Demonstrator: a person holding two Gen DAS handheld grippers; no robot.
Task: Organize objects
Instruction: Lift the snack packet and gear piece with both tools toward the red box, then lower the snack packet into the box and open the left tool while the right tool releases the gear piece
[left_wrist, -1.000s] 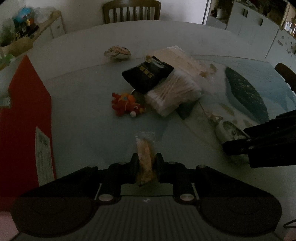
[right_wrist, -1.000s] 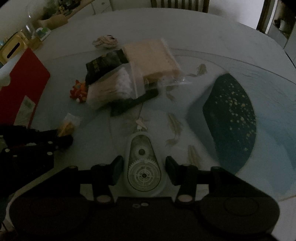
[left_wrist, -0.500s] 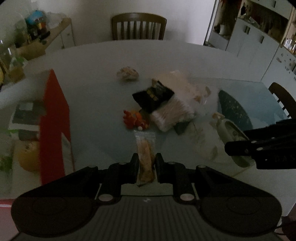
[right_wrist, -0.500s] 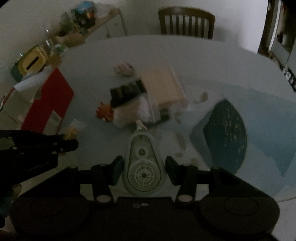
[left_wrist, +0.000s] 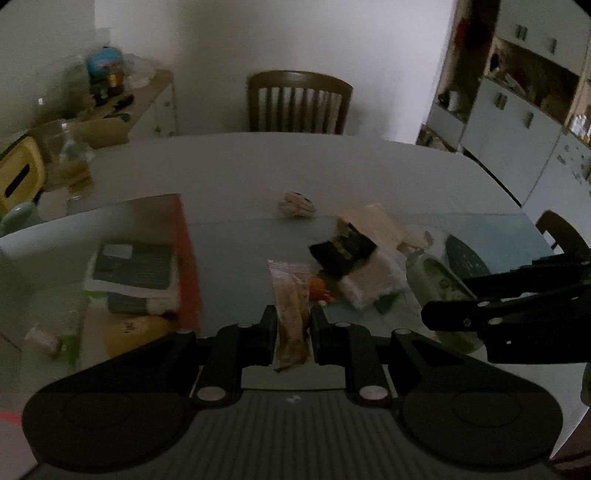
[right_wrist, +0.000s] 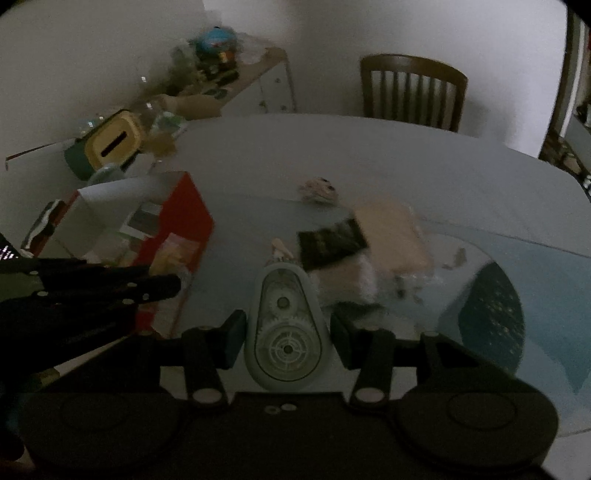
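The left claw (left_wrist: 293, 328) is closed on a clear snack packet (left_wrist: 291, 310), its two fingers pressing the packet's long sides, so the packet's long axis runs straight ahead along the fingers and its sealed far end sticks out beyond the tips. The right claw (right_wrist: 284, 334) carries a pale correction tape dispenser (right_wrist: 285, 332); the dispenser sits between the fingers with its nose forward, the jaws only partly closed, and in this dim view a thin gap seems to remain on each side, so I cannot tell how firmly it is held. The relation that matters is the open red box (left_wrist: 184, 254) at the left edge of the surface (left_wrist: 240, 177): it lies ahead and to the left of both claws, with its red wall facing them and its mouth on the far side of that wall. The left claw is the nearer of the two; in the right wrist view its fingers point at the box wall, with the packet's tip close to it. My judgement is that the packet goes into the box first and must pass over the wall, the dispenser following from farther right. The remaining pile (left_wrist: 351, 258) lies near the middle of the surface, to the right of the box.
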